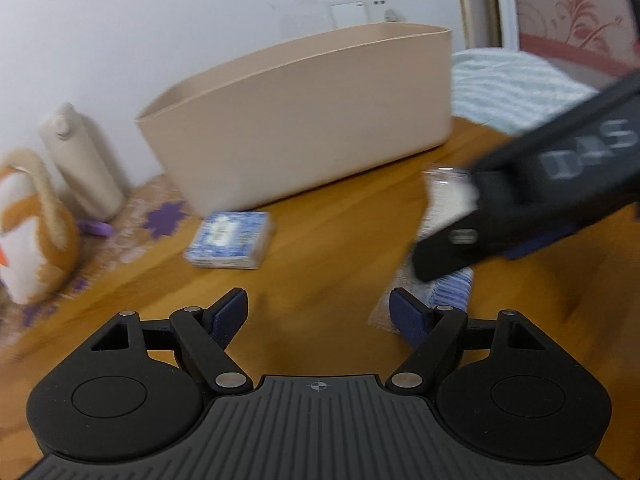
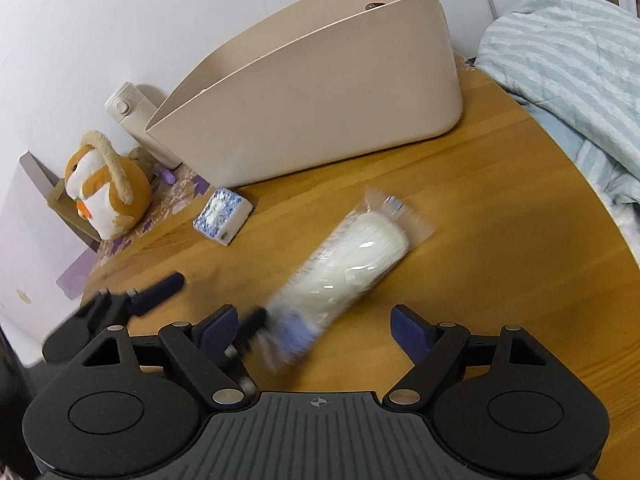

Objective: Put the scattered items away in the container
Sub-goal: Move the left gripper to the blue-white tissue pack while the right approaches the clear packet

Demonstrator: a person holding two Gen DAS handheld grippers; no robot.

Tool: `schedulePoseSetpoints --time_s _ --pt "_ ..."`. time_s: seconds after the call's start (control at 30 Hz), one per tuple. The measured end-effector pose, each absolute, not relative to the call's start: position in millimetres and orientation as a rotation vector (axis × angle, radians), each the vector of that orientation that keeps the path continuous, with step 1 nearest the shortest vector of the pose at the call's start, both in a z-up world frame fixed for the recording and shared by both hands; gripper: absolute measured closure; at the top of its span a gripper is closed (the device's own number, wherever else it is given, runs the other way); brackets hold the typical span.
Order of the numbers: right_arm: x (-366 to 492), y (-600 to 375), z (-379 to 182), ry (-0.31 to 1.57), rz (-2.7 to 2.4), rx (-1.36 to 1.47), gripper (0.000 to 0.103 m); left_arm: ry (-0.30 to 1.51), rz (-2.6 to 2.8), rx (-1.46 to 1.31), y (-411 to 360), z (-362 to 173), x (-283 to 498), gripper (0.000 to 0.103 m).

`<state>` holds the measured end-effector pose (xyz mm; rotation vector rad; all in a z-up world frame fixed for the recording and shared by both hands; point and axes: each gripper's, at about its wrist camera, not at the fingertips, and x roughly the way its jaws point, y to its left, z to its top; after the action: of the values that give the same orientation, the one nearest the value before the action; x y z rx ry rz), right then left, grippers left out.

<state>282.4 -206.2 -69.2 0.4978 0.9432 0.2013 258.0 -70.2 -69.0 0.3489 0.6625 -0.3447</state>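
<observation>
**Inspector:** State of the left gripper (image 1: 318,312)?

**Assistant:** Jaws spread wide over bare wood, nothing between the pads. Its right fingertip sits just beside the near end of the wrapped roll (image 2: 344,260); contact cannot be confirmed because of blur.

**Inspector:** And the right gripper (image 2: 316,326)?

**Assistant:** Also spread apart, holding nothing. In its own view the near end of the wrapped roll lies between the two fingers, closer to the left one, with no pad pressing on it. In the left wrist view the right gripper's black body crosses from the right edge and covers the roll's middle.

**Inspector:** Describe the roll.

**Assistant:** A white cylinder in clear plastic wrap, lying flat and diagonal on the wooden table (image 2: 500,240), blue print at its near end, the far end pointing towards the container (image 2: 320,92). It is outside the container.

**Inspector:** The container?

**Assistant:** A beige oval tub, upright at the back of the table, near the wall. A small dark object shows just above its far rim; I cannot identify it.

**Inspector:** Other loose items?

**Assistant:** A small blue-and-white packet (image 1: 230,245) lies flat on the table, in front of the tub's left end, apart from it.

**Inspector:** Surroundings?

**Assistant:** A plush toy (image 2: 106,186), orange and white, and a cream bottle (image 1: 80,160) stand left of the tub. A striped blanket (image 2: 568,60) lies beyond the table's right edge.
</observation>
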Motion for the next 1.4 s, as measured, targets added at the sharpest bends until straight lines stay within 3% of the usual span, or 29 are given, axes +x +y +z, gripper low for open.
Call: schedulePoseSetpoints --time_s 0.4,0.77,1.4 --pt "300 -197 -67 0.933 0.151 0.335 0.018 0.655 -0.317 0.229 -49 -66 268 0.023" --pt "304 -178 -75 0.867 0.071 0.116 0.006 0.632 -0.225 0.098 -13 -64 316 0.023" --pt "318 -165 -82 0.867 0.086 -0.017 0.000 0.649 -0.355 0.237 -19 -89 365 0.021"
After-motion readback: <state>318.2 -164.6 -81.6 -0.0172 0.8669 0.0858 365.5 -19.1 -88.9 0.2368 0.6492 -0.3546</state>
